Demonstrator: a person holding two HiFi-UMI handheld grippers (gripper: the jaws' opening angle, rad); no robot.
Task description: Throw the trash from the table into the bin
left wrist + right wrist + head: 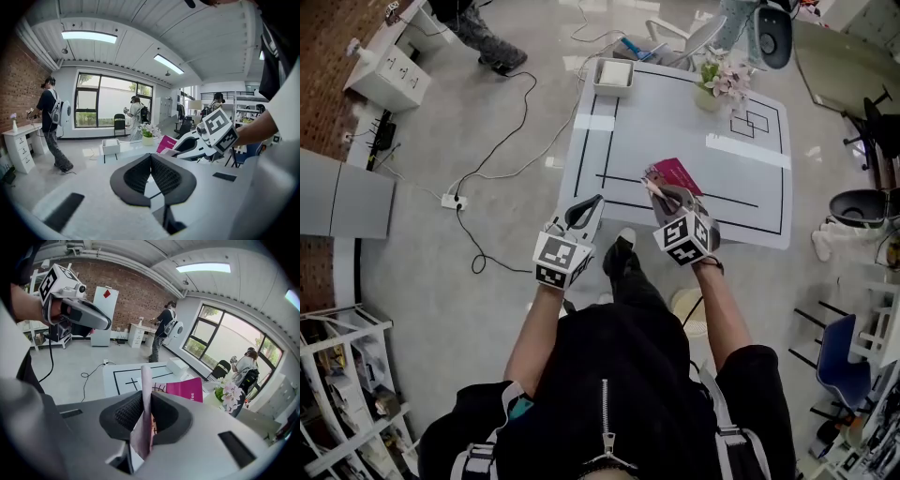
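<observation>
My right gripper (660,191) is shut on a flat magenta and white wrapper (673,172), held above the near part of the white table (675,122). In the right gripper view the wrapper (185,389) stands on edge between the pads of that gripper (146,397) and sticks out ahead of them. My left gripper (592,206) hovers at the table's near left corner, jaws together with nothing in them; the left gripper view shows this gripper (151,157) with its pads meeting. A dark round bin (860,206) stands on the floor to the right of the table.
On the table's far edge sit a white square tray (613,75) and a pot of pink flowers (719,82). A pale round object (686,306) lies by my feet. Cables and a power strip (452,201) trail on the floor at left. People stand beyond the table.
</observation>
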